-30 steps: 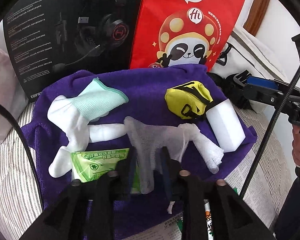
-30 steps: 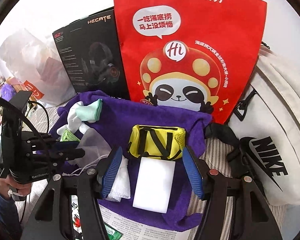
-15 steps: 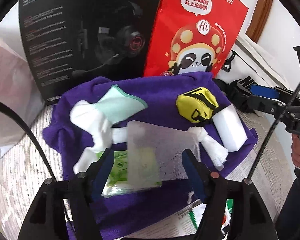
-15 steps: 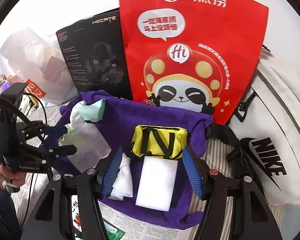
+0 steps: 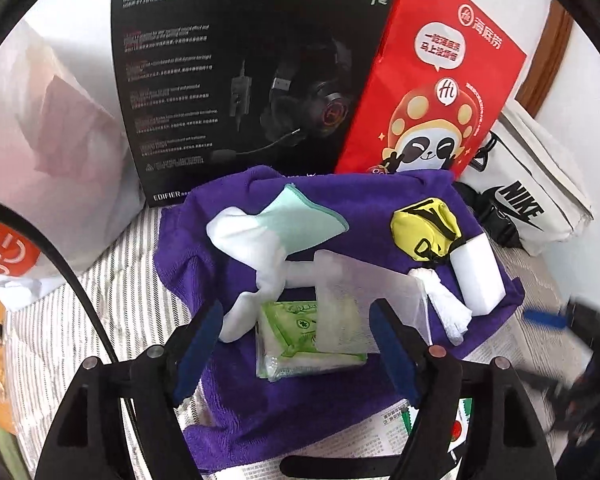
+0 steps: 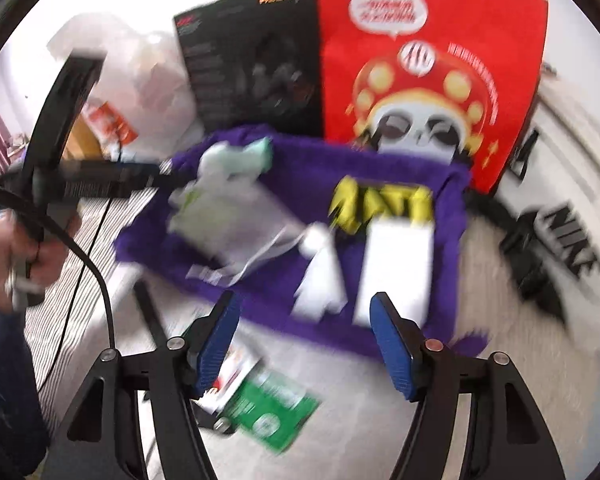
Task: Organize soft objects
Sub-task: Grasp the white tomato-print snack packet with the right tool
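Observation:
A purple towel (image 5: 260,412) lies on striped bedding and carries the soft things: a white sock with a mint cloth (image 5: 300,220), a green tissue pack (image 5: 296,340), a white mesh bag (image 5: 364,300) lying flat, a yellow pouch (image 5: 424,228), a white sponge block (image 5: 480,276) and a knotted white cloth (image 5: 448,304). My left gripper (image 5: 296,352) is open and empty, just before the tissue pack. My right gripper (image 6: 304,344) is open and empty, held back from the towel (image 6: 380,184); its view is blurred. The sponge (image 6: 396,264) and pouch (image 6: 380,204) lie ahead of it.
A black headset box (image 5: 240,72) and a red panda bag (image 5: 432,92) stand behind the towel. A white Nike bag (image 5: 536,192) lies at the right. White plastic bags (image 5: 48,152) are at the left. Newspaper (image 5: 400,424) lies under the towel's near edge.
My left gripper opened, let go of the mesh bag, which now lies flat, and drew back. My right gripper pulled back and is moving fast, blurring its view.

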A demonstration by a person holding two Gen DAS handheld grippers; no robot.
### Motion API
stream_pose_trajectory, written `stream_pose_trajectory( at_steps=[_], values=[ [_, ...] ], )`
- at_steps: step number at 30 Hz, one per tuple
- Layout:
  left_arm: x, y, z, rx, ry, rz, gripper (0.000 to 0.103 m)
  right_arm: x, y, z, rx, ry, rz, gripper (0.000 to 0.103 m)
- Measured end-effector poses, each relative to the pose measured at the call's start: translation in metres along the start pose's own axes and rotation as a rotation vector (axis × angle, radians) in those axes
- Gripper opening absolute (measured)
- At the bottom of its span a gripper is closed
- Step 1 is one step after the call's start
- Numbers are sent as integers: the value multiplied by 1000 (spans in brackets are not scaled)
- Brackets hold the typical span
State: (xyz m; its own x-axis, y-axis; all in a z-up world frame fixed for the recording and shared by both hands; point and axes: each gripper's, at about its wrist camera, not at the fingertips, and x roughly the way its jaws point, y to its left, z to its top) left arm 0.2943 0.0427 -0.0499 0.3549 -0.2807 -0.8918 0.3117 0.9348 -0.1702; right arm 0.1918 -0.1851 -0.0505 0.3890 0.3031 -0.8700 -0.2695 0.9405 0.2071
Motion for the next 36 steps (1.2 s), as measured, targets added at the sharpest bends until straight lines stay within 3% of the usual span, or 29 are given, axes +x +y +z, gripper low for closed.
stream_pose_trajectory(
  at_steps=[8,15,23,27,29,36],
  values=[
    [-10,-9,0,28,-10,-31,75,31,35,-53,79,107,57,71],
    [-13,-18,-1,56,-9,-53,75,45,52,-50,113,86,12,74],
    [-18,-17,-1,61,-10,-70,75,53,79,-56,34,51,-79,76],
    [-18,-13,-2,46,-4,-70,76,52,84,-59,5,26,-110,69],
    [-18,-13,-2,46,-1,-65,76,50,82,-60,9,20,-112,54],
    [-22,-15,-2,57,-6,-72,76,42,79,-61,20,27,-79,42]
  ],
)
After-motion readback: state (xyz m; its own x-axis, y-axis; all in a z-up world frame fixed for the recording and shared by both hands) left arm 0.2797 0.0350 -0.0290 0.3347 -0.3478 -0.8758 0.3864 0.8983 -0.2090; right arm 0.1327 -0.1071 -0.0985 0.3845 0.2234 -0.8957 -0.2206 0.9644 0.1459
